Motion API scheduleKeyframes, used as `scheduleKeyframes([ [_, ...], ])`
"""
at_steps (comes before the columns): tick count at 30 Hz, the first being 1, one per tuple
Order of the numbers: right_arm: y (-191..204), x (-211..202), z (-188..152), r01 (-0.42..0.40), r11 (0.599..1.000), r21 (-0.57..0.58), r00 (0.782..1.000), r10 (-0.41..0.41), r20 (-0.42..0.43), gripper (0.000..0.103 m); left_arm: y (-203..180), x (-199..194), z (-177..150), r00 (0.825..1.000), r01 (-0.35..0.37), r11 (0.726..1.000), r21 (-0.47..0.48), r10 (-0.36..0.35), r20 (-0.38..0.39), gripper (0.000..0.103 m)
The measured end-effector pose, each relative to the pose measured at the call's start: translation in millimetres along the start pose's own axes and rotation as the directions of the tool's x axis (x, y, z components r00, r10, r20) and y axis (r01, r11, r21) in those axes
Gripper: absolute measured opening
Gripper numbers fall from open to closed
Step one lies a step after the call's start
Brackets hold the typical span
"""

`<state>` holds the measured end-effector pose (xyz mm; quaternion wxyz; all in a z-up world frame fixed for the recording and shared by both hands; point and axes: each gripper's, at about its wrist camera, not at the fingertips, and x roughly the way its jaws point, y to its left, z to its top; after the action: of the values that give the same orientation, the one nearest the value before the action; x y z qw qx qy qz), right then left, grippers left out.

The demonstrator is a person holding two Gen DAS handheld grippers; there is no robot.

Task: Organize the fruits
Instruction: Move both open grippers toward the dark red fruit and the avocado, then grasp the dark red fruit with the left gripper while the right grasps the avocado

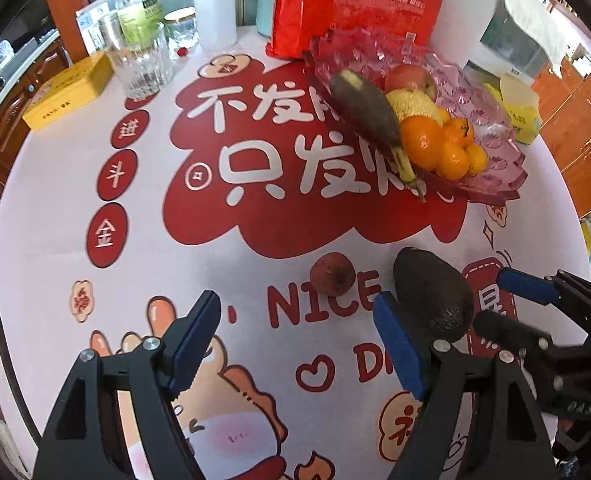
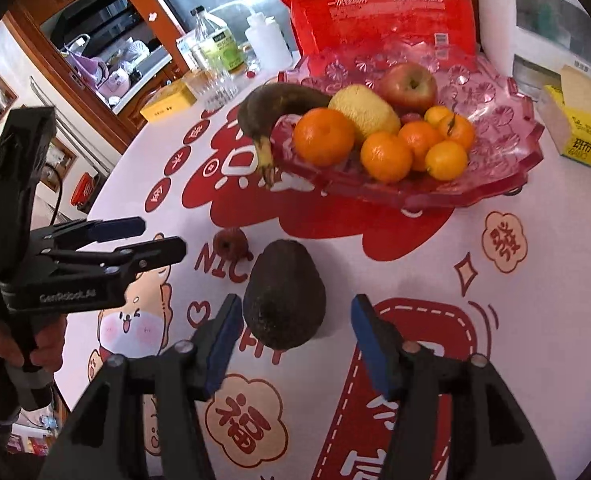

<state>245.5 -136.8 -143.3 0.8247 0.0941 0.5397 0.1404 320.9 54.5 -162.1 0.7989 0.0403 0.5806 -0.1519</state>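
Observation:
A dark avocado (image 2: pixel 284 294) lies on the table, between the open fingers of my right gripper (image 2: pixel 293 342); it also shows in the left wrist view (image 1: pixel 431 296). A small dark red fruit (image 1: pixel 332 273) lies beside it, also seen in the right wrist view (image 2: pixel 230 243). A pink glass fruit dish (image 2: pixel 507 136) holds a blackened banana (image 2: pixel 273 104), an apple (image 2: pixel 409 86), a yellow fruit (image 2: pixel 365 110) and several oranges (image 2: pixel 385 156). My left gripper (image 1: pixel 295 344) is open and empty, short of the red fruit. It shows in the right wrist view (image 2: pixel 163 238).
A red bag of paper cups (image 1: pixel 355 4) stands behind the dish. A glass tumbler (image 1: pixel 141 62), bottles (image 1: pixel 139 4) and a yellow box (image 1: pixel 67 96) stand at the far left. A yellow tissue box (image 2: pixel 583 128) sits right of the dish.

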Motion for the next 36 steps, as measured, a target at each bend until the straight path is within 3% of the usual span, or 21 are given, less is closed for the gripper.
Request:
scheduleKeyframes([
  [7, 3.6, 16.5, -0.5, -0.002, 1.000, -0.023, 0.999, 0.001, -0.033, 0.062, 1.3, 28.4, 3.5, 0.999, 0.041, 0.999, -0.004, -0.042, -0.031, 0.077],
  [17, 9.5, 41.5, 0.0, -0.014, 0.999, -0.041, 0.997, 0.010, -0.079, 0.062, 6.0, 55.4, 5.6, 0.994, 0.092, 0.995, -0.050, -0.094, -0.055, 0.062],
  [23, 13.4, 49.2, 0.8, -0.009, 0.998, -0.061, 0.997, 0.003, -0.083, 0.062, 5.0, 57.1, 5.2, 0.995, 0.100, 0.994, -0.045, -0.101, -0.020, 0.055],
  [28, 16.2, 50.3, 1.4, 0.011, 0.997, -0.082, 0.997, -0.017, -0.071, 0.059, 1.1, 58.0, 6.7, 0.991, 0.132, 0.989, -0.069, -0.133, -0.007, 0.030],
  [36, 14.4, 51.0, 2.6, 0.006, 0.996, -0.084, 0.998, -0.011, -0.054, 0.058, -2.2, 49.1, 6.6, 0.996, 0.090, 0.992, -0.089, -0.090, 0.004, 0.029],
])
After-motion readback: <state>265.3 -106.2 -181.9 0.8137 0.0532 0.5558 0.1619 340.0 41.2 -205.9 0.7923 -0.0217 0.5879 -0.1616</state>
